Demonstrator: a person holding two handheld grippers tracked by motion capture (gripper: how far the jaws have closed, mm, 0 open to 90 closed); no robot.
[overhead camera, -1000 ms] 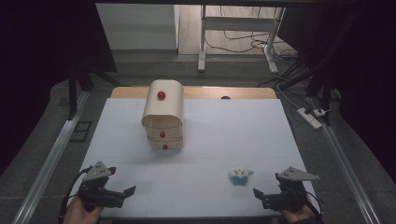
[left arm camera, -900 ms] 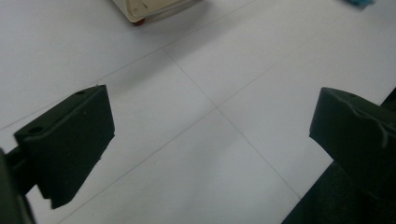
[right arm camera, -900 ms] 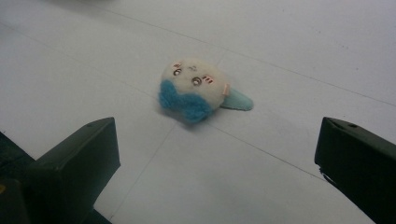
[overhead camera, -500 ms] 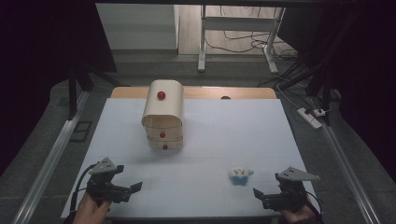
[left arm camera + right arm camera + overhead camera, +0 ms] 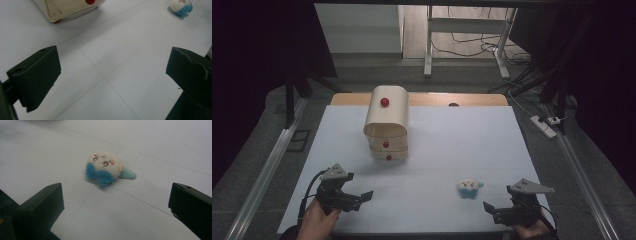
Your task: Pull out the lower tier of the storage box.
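Your right gripper (image 5: 490, 208) hovers wide at the near right, the plush toy (image 5: 469, 188) lying on the tabletop (image 5: 452, 140) just beyond it; your left gripper (image 5: 364, 196), also wide, sits near left; the wooden drawer box (image 5: 386, 127) stands farther back, drawers closed, contents unseen.

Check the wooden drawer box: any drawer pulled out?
All shut. In the high view both lower drawer fronts of the wooden drawer box sit flush with its face, red knobs in line; none juts out.
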